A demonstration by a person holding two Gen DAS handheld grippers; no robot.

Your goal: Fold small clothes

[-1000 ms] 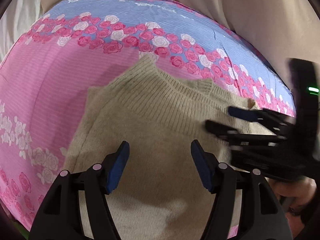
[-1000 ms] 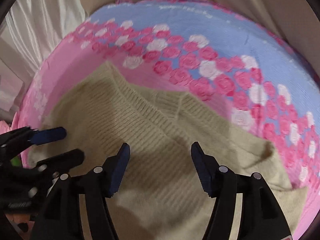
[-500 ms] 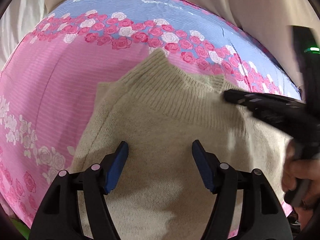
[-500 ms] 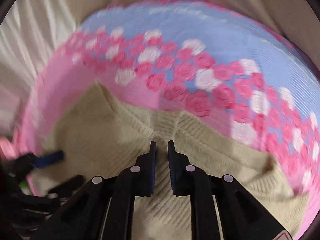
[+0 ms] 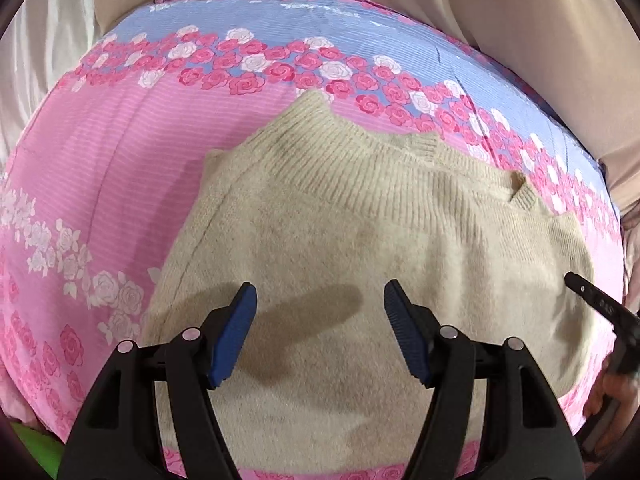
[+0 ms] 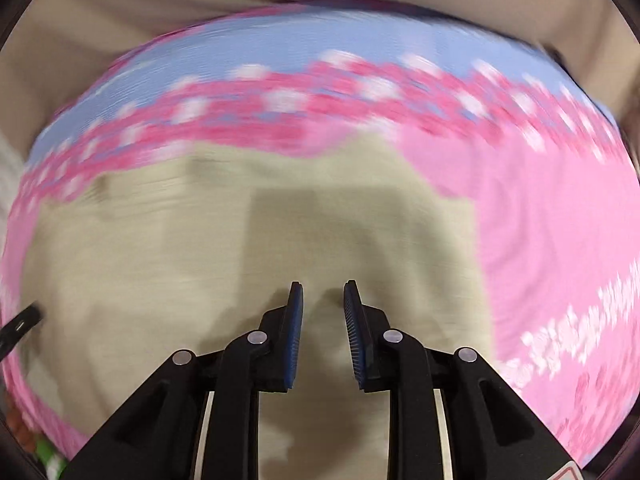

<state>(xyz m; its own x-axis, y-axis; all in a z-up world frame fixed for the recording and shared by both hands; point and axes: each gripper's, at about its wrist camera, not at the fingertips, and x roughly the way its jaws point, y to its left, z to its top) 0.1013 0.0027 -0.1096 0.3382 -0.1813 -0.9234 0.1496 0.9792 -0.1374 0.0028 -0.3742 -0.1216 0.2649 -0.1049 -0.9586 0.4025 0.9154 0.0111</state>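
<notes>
A small beige knit sweater [image 5: 360,248] lies flat on a pink and blue rose-print sheet [image 5: 120,168], its ribbed neckline toward the far side. My left gripper [image 5: 320,320] is open and empty, hovering over the sweater's lower body. My right gripper [image 6: 323,320] hovers over the sweater [image 6: 200,260] with its jaws a narrow gap apart and nothing between them; this view is blurred by motion. One black finger of the right gripper [image 5: 596,300] shows at the right edge of the left wrist view.
The rose-print sheet [image 6: 540,220] covers the whole work surface. Beige fabric [image 5: 480,8] rises behind its far edge. A green object [image 5: 36,452] shows at the lower left corner. The person's hand [image 5: 612,392] is at the lower right.
My right gripper closed from wide open to nearly shut, then parted slightly, and swung to the right over the sweater. The left gripper stayed open and drew back a little.
</notes>
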